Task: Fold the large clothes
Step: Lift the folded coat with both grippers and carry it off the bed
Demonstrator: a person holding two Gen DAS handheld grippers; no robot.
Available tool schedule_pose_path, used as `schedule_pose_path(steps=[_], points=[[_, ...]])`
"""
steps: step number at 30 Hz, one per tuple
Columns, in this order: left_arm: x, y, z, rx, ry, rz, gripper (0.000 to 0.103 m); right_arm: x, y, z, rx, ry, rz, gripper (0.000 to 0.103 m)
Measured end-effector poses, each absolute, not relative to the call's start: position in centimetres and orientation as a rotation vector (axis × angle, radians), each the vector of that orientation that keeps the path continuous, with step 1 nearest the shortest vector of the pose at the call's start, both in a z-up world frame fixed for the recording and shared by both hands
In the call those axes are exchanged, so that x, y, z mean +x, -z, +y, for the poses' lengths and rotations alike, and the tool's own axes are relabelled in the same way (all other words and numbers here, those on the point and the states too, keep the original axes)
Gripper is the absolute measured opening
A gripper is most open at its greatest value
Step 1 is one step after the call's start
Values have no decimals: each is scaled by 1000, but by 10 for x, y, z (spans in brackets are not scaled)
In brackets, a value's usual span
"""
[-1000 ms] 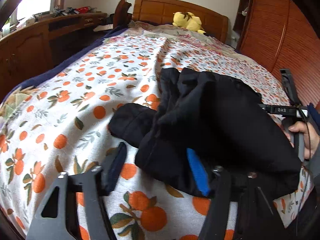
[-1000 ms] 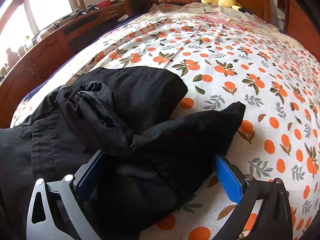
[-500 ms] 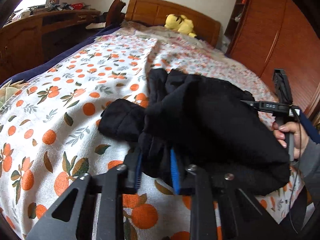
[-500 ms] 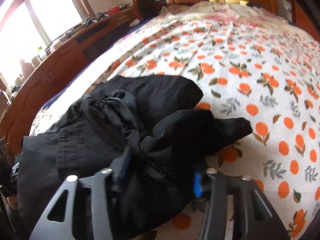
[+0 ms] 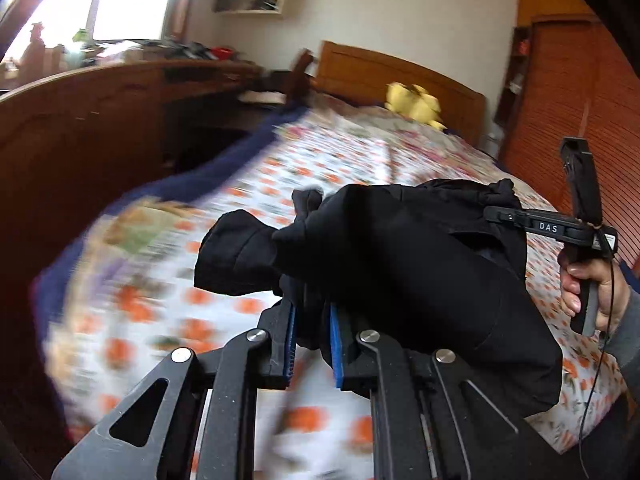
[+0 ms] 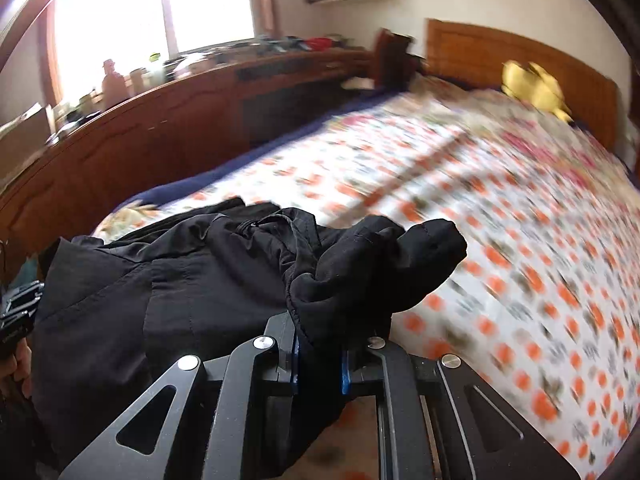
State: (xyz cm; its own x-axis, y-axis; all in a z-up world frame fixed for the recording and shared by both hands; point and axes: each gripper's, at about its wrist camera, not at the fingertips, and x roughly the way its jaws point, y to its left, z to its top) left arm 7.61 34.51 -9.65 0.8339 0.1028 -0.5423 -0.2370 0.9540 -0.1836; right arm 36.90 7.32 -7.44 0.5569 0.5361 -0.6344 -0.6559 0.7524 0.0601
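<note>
Bedroom setting, left wrist view: a bed [image 5: 280,184] covered by an orange-print sheet is filling the middle of the frame, blurred at lower left, with a wooden headboard [image 5: 400,76] at upper centre and a yellow plush toy [image 5: 414,104] lying against it. A long wooden desk [image 5: 100,120] is running along the left edge under a bright window. At lower centre the left gripper [image 5: 312,340] is pinching a fold of the black garment [image 5: 420,272] — its blue pads are drawn in close with only the cloth between them. The garment is hanging bunched in the centre and right of the frame, above the sheet. At the right edge a hand [image 5: 596,288] is gripping the handle of the right gripper [image 5: 500,214], whose tip is disappearing into the cloth; how far its fingers are apart cannot be told from here.

Right wrist view: the bed [image 6: 500,200] is sweeping across the right half, motion-blurred, with the headboard [image 6: 520,60] and plush toy [image 6: 534,88] at upper right and the desk [image 6: 180,120] at left below the window. At lower centre the right gripper [image 6: 320,360] is clamping a thick wad of the black garment [image 6: 180,292] — pads nearly together, cloth filling the gap. The garment is spreading from centre to lower left.
</note>
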Motion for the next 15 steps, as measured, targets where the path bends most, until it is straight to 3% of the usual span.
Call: schedule_pose_path(steps=[12, 15], points=[[-3, 68, 479, -181, -578, 507, 14, 337, 42, 285, -323, -881, 510, 14], [-3, 93, 505, -226, -607, 613, 17, 339, 70, 311, -385, -865, 598, 20]])
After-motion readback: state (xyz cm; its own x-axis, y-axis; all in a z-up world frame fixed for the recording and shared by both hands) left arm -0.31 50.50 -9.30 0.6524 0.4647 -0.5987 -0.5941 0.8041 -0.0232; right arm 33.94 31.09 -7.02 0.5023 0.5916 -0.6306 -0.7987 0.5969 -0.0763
